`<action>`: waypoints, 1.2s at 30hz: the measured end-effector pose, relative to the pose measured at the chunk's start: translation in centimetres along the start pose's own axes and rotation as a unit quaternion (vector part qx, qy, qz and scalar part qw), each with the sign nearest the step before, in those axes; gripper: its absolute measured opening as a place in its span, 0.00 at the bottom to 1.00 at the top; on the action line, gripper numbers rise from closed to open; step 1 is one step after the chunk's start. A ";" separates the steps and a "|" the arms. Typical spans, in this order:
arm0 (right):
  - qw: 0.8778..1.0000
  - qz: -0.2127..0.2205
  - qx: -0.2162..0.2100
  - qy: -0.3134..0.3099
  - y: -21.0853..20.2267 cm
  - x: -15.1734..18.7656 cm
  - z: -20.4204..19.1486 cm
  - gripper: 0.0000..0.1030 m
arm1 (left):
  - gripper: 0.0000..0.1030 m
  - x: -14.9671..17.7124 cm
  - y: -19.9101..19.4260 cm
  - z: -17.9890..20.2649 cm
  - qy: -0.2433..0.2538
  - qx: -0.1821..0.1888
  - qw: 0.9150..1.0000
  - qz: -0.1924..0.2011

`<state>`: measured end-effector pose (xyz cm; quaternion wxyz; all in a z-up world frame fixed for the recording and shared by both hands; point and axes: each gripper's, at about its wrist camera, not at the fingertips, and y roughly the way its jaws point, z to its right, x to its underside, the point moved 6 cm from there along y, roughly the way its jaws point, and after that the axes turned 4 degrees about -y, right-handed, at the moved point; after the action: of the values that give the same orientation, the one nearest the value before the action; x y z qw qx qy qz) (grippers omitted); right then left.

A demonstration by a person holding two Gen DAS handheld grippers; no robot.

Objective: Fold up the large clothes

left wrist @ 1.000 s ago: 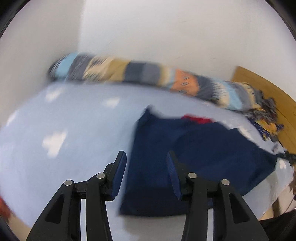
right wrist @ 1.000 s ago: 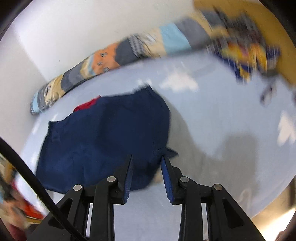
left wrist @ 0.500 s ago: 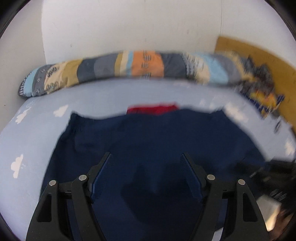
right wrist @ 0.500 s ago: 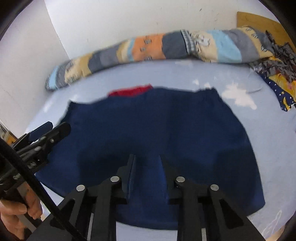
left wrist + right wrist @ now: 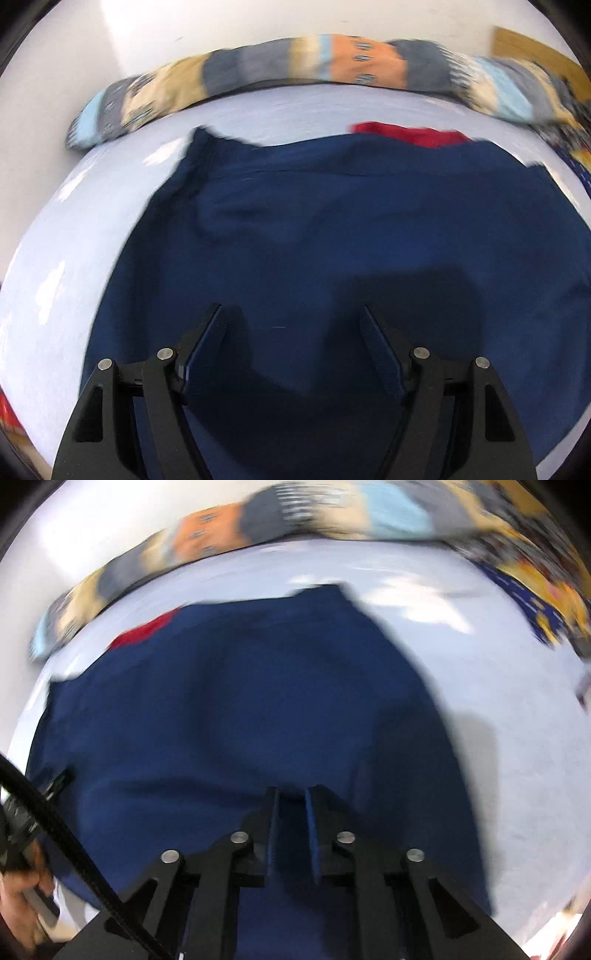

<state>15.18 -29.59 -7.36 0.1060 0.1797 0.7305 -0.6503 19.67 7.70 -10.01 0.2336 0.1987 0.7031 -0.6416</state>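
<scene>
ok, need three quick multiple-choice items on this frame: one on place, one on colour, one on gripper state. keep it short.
1. Where does the red cloth show?
A. at the far edge of the navy blue garment
B. on the patchwork bolster
C. in a gripper

2. What colour is the bed sheet?
A. green
B. pale blue with white clouds
C. black

3. How does the left gripper stand?
A. shut on the sheet
B. shut on the bolster
C. open above the garment

Answers: 1 A, red peeks out past the garment's far hem; 2 B, cloud shapes show beside the garment; 3 C, a wide gap separates its fingers, nothing between them.
</scene>
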 end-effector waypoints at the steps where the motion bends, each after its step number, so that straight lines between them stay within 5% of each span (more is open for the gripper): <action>1: 0.999 0.002 0.029 0.014 -0.3 0.0 1.4 0.12 | 0.72 -0.1 0.0 -0.7 -0.012 -0.011 1.000 0.000; 5: 0.995 0.045 0.087 0.010 -2.5 -0.3 1.4 0.13 | 0.72 -1.3 -1.2 -2.8 -0.062 -0.024 0.997 0.029; 9: 0.992 0.110 0.033 -0.045 -3.9 -1.7 -4.6 0.14 | 0.72 -2.8 -2.3 -1.5 -0.065 -0.014 0.996 0.061; 12: 0.992 0.099 -0.030 -0.065 -2.2 -1.6 -8.9 0.14 | 0.72 -4.3 -2.0 0.4 -0.034 -0.021 0.996 0.075; 18: 0.992 0.074 -0.049 -0.094 2.0 -2.0 -12.1 0.14 | 0.72 -6.3 1.4 1.4 -0.015 -0.017 0.997 0.067; 21: 0.993 0.067 -0.027 -0.090 3.2 -3.0 -10.1 0.14 | 0.72 -6.2 4.2 -0.2 -0.035 -0.019 0.999 0.032; 24: 0.998 0.061 -0.001 -0.020 3.7 -4.6 -4.8 0.13 | 0.72 -6.2 5.1 -2.3 -0.077 0.007 0.997 0.020; 28: 0.996 0.054 0.009 0.071 3.0 -5.5 1.6 0.08 | 0.72 -5.9 4.9 -4.2 -0.069 -0.015 0.997 0.021; 31: 0.990 0.050 0.069 0.110 1.5 -5.4 5.7 0.09 | 0.72 -5.4 4.3 -5.7 -0.060 -0.038 0.997 0.021; 36: 0.994 0.076 0.055 0.062 -2.3 -5.2 3.4 0.12 | 0.72 -4.4 1.3 -8.1 -0.049 -0.069 0.996 0.042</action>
<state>18.79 -33.76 -3.71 0.1000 0.2800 0.6830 -0.6672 23.44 15.98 -7.98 0.3076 0.1799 0.7247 -0.5898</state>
